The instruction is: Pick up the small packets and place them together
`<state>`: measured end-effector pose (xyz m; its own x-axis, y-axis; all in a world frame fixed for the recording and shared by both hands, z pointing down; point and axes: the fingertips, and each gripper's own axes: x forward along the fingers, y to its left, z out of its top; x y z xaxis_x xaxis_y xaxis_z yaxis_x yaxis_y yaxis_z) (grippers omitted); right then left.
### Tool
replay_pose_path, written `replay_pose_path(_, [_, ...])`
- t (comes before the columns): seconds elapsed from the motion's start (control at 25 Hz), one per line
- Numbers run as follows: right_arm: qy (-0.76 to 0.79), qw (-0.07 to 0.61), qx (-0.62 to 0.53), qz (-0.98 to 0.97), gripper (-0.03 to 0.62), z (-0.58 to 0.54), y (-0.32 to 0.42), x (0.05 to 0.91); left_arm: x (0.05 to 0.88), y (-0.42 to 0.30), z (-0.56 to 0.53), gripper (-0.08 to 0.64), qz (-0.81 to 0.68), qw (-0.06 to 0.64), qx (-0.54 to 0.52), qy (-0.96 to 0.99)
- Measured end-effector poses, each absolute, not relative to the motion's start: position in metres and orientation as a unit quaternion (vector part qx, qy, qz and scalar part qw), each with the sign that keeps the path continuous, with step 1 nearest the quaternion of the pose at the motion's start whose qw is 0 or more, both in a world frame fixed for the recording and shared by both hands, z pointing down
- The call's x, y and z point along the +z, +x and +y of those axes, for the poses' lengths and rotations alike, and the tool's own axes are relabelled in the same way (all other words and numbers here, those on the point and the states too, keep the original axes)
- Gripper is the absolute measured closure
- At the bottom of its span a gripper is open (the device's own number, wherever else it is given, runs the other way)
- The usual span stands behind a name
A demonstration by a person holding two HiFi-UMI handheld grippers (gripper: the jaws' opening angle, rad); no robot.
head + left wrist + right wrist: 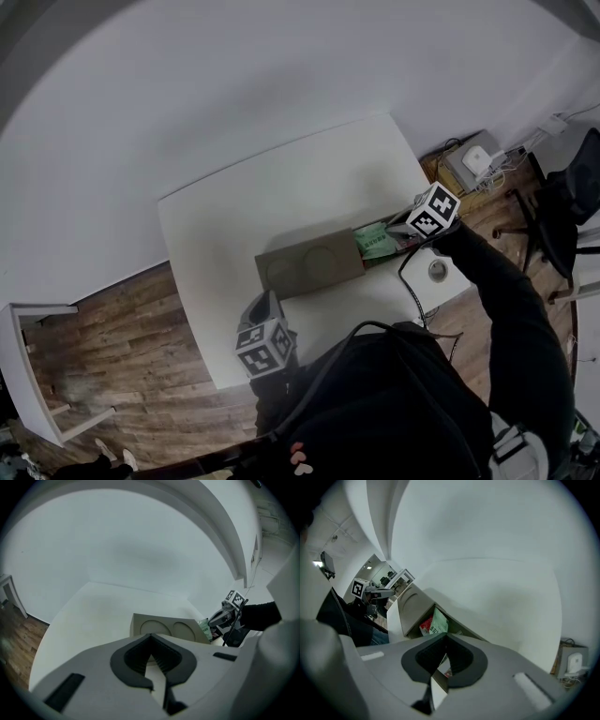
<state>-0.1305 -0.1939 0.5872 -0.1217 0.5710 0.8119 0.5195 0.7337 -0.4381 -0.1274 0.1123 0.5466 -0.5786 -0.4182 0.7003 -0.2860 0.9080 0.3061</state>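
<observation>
A brown cardboard box [309, 264] lies on its side on the white table [225, 225], its open end to the right. Green packets [375, 242] stick out of that end. My right gripper [398, 228] is at that opening. In the right gripper view the gripper [444, 637] is shut on the thin edge of a small packet [440, 670]; beyond it a green packet [439, 623] and a red packet [425, 626] sit inside the box [410, 609]. My left gripper [263, 307] hovers at the table's near edge, shut [151, 637] and empty, pointing at the box [164, 627].
A round grommet [438, 271] sits in the table's near right corner, with a black cable beside it. A black office chair [553, 216] and a white device with cords [478, 159] are on the wooden floor to the right. A white cabinet [28, 366] stands at the left.
</observation>
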Motion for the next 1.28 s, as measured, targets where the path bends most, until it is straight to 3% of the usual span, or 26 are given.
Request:
replay_pose_path(0.72, [-0.362, 0.484, 0.032, -0.796, 0.591, -0.202, -0.121, 0.514, 0.54, -0.116, 0.111, 0.56, -0.891, 0.402, -0.082, 0.196])
replay_pose_path(1.28, [-0.464, 0.388, 0.009, -0.796, 0.591, -0.093, -0.159, 0.449, 0.538, -0.104, 0.133, 0.56, -0.895, 0.4, -0.099, 0.169])
